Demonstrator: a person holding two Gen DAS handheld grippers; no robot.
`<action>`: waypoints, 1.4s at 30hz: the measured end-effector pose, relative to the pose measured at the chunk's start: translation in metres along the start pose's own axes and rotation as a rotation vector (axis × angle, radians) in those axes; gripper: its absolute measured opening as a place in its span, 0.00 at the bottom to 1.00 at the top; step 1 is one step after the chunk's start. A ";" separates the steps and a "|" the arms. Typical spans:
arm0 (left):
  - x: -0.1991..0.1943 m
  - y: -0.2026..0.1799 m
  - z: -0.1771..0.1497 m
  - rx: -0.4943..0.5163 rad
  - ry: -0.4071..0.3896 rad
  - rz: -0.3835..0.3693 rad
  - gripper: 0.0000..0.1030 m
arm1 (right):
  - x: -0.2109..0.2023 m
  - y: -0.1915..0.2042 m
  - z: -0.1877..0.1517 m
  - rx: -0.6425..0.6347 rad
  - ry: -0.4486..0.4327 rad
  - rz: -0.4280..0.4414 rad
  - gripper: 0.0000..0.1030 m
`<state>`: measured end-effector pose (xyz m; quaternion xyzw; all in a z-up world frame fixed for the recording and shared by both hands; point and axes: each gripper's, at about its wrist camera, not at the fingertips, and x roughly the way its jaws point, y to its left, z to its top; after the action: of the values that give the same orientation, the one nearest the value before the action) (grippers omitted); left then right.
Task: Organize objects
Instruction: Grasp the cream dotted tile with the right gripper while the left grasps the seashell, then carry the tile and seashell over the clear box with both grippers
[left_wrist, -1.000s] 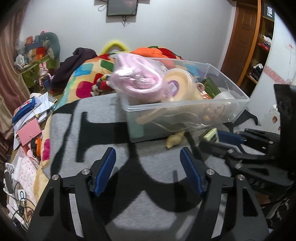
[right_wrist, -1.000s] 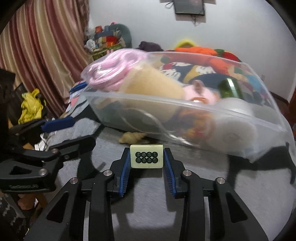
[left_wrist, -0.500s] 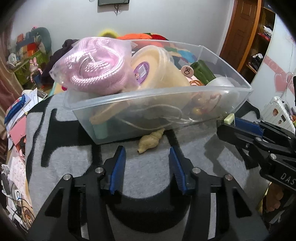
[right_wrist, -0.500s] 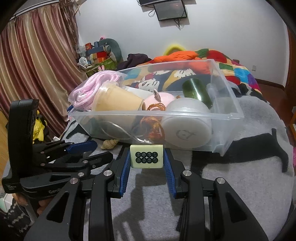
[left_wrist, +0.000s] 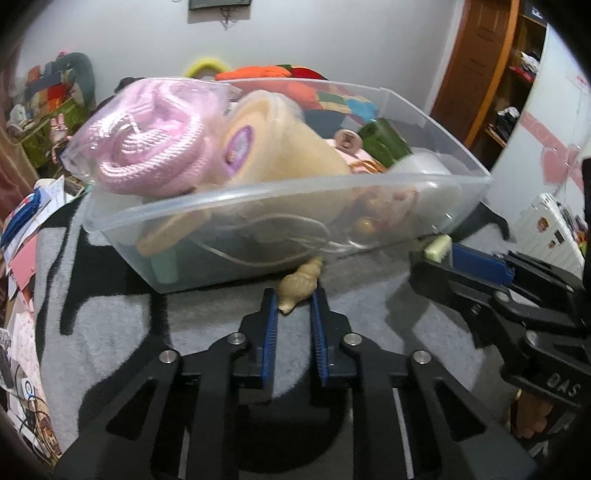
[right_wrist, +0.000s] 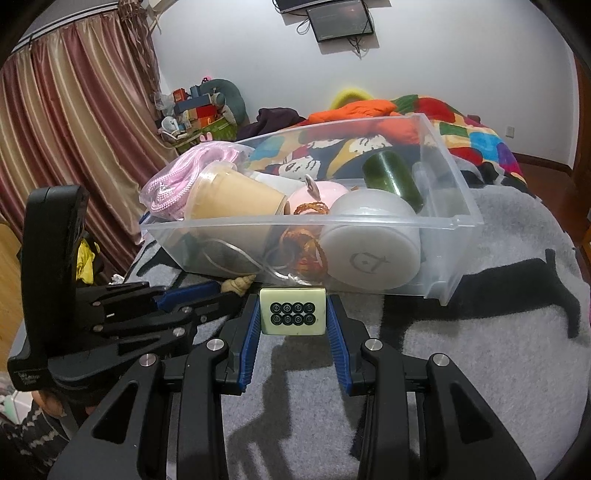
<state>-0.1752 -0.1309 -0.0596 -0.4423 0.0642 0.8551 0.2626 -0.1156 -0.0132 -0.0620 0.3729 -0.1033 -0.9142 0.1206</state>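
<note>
A tan seashell (left_wrist: 300, 282) lies on the grey blanket against the front wall of a clear plastic bin (left_wrist: 258, 195). My left gripper (left_wrist: 293, 299) has closed around the shell's near end. My right gripper (right_wrist: 292, 314) is shut on a pale green mahjong tile (right_wrist: 293, 312) with black circles, held low in front of the bin (right_wrist: 436, 221). The shell (right_wrist: 240, 283) and the left gripper (right_wrist: 192, 295) also show in the right wrist view. The tile (left_wrist: 437, 247) and the right gripper (left_wrist: 447, 254) show in the left wrist view.
The bin holds a pink rope bundle (left_wrist: 155, 147), a tan cup (right_wrist: 236, 203), a green roll (right_wrist: 391, 177), a white round lid (right_wrist: 369, 254) and beads (right_wrist: 306, 247). A colourful quilt (right_wrist: 476, 140) lies behind. Papers (left_wrist: 26, 221) lie at the left.
My left gripper moved forward to the shell and its jaws narrowed from wide open to closed on it. My right gripper drew back from the bin with the tile still held.
</note>
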 end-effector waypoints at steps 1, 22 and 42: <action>-0.001 -0.002 -0.001 0.006 0.004 -0.006 0.11 | 0.000 0.000 0.000 0.000 -0.001 0.000 0.31; 0.009 -0.014 0.010 0.051 0.007 0.018 0.22 | -0.004 -0.005 0.000 0.005 -0.008 0.004 0.31; -0.042 -0.025 0.009 0.070 -0.150 0.027 0.21 | -0.019 0.001 0.005 -0.018 -0.050 0.005 0.31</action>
<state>-0.1488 -0.1227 -0.0175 -0.3668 0.0801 0.8866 0.2703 -0.1060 -0.0077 -0.0455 0.3486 -0.0990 -0.9238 0.1235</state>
